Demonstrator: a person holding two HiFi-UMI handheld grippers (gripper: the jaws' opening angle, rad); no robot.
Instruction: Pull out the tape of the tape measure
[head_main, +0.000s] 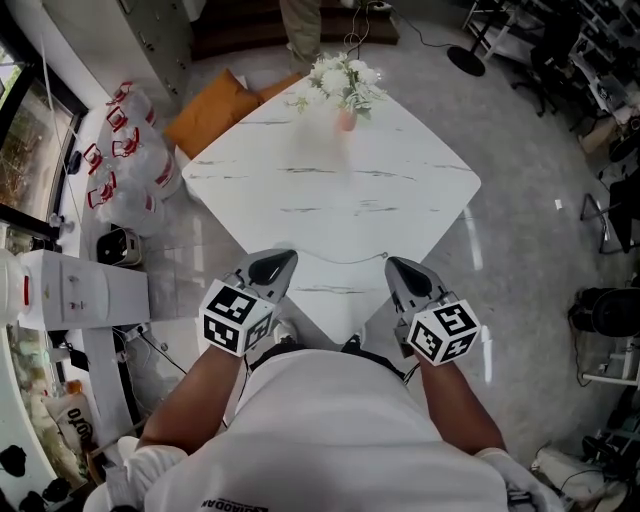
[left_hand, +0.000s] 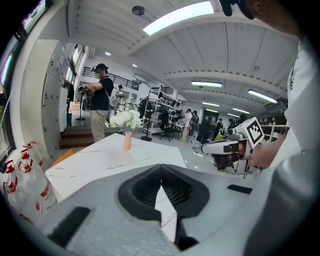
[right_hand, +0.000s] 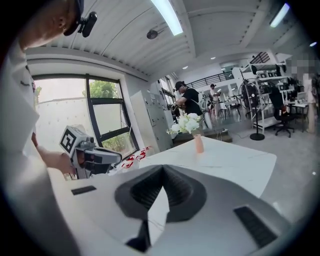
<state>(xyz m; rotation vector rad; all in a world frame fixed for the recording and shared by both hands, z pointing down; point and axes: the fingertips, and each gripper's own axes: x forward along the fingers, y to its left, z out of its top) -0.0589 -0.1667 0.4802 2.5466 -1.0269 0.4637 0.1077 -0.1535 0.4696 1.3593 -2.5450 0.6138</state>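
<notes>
Hovering over the near corner of the white marble table (head_main: 330, 195), left gripper (head_main: 283, 262) and right gripper (head_main: 397, 266) are both clenched empty. Flower vase (head_main: 346, 119) sits far ahead of both. Tape measure: cannot tell where, no view shows it.

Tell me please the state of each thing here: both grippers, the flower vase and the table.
Left gripper: jaws shut, nothing between them.
Right gripper: jaws shut, nothing between them.
Flower vase: upright, at the table's far corner.
Table: carries the vase; no tape measure in view.
</notes>
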